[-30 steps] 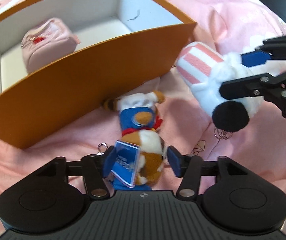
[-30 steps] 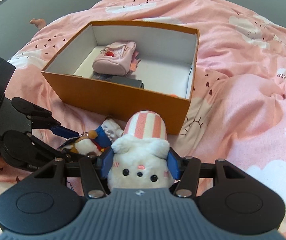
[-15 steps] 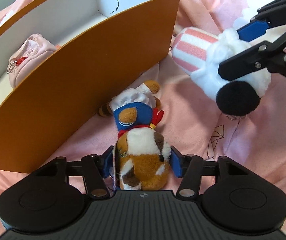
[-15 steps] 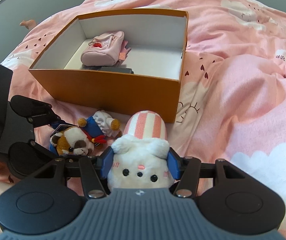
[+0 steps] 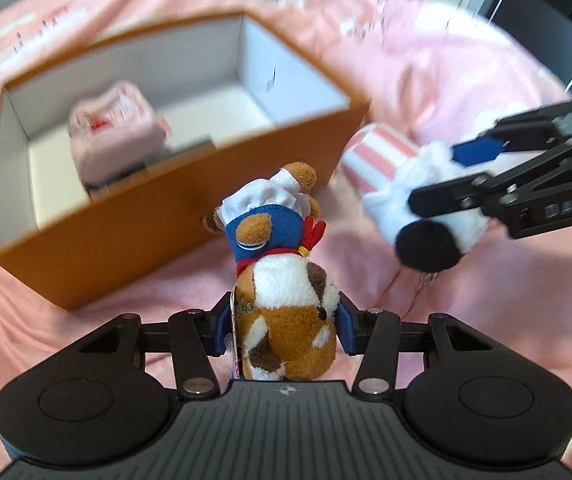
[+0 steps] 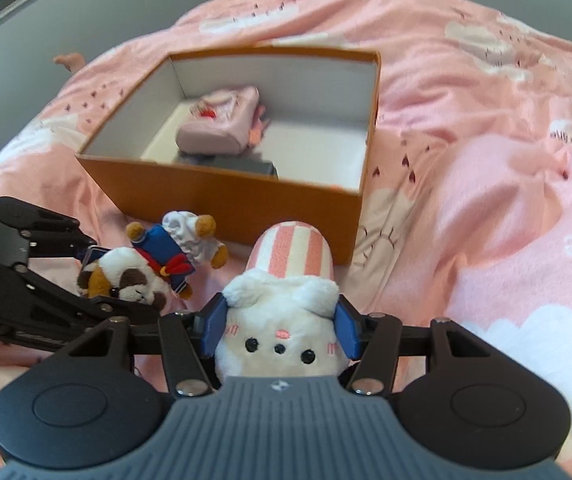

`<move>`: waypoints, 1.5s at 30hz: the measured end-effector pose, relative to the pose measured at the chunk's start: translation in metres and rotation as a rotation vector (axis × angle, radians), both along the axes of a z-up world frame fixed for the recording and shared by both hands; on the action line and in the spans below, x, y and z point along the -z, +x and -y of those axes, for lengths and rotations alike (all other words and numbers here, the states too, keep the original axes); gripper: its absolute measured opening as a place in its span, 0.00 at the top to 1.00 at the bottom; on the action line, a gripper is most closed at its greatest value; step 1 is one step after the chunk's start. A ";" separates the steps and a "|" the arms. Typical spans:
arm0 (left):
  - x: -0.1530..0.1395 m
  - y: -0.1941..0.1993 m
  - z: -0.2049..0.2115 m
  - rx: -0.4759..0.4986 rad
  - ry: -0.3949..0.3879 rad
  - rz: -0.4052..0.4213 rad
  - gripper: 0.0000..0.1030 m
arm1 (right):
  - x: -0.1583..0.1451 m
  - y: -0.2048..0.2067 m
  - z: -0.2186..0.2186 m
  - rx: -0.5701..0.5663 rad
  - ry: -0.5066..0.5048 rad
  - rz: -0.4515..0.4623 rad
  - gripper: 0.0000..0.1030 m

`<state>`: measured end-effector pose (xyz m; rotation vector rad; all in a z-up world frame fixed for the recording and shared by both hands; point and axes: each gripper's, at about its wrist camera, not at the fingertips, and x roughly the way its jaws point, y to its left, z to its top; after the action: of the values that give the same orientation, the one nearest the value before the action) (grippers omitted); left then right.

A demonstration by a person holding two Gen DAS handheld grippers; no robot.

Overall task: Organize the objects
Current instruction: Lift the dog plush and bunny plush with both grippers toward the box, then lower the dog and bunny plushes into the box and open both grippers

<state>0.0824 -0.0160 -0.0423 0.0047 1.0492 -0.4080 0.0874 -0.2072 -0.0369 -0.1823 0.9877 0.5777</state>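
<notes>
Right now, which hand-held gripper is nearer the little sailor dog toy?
Left. The left hand-held gripper is closing on the sailor dog; the right hand-held gripper grips the white plush beside it.

Left handheld gripper (image 5: 284,330), matte black plastic: broad ribbed housing at the base with a small cross-in-circle emblem at its front edge; two rounded side lobes, each with a shallow circular recess; triangular cut-outs behind the lobes; slim black linkage bars pinned with silver round-head screws; two blue finger pads (image 5: 345,330) on black carriers. Right handheld gripper (image 6: 280,330), same pattern: ribbed housing grey-blue rather than black, identical emblem, black lobes with circular recesses, silver screws at the linkage pivots, blue finger pads (image 6: 345,330). Seen side-on from the left camera, its black arm carries pale raised lettering, blurred.
</notes>
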 end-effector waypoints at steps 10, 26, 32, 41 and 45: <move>-0.071 0.039 -0.014 -0.063 -0.081 0.151 0.44 | -0.059 0.016 -0.008 -0.027 0.091 0.113 0.44; -0.039 0.171 -0.028 -0.187 -0.111 0.023 0.44 | -0.041 0.134 -0.060 -0.050 -0.018 0.182 0.44; -0.005 0.209 -0.037 -0.226 -0.131 -0.075 0.44 | -0.015 0.162 -0.080 -0.133 -0.096 0.184 0.45; 0.027 0.240 -0.036 -0.270 -0.113 -0.181 0.43 | 0.023 0.170 -0.120 -0.363 -0.342 0.345 0.46; 0.038 0.246 -0.034 -0.283 -0.092 -0.203 0.43 | 0.039 0.174 -0.125 -0.421 -0.398 0.370 0.47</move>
<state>0.3283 0.0176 -0.0805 -0.2698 1.2100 -0.2014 0.2618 -0.0823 -0.0758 -0.8368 0.6930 0.6931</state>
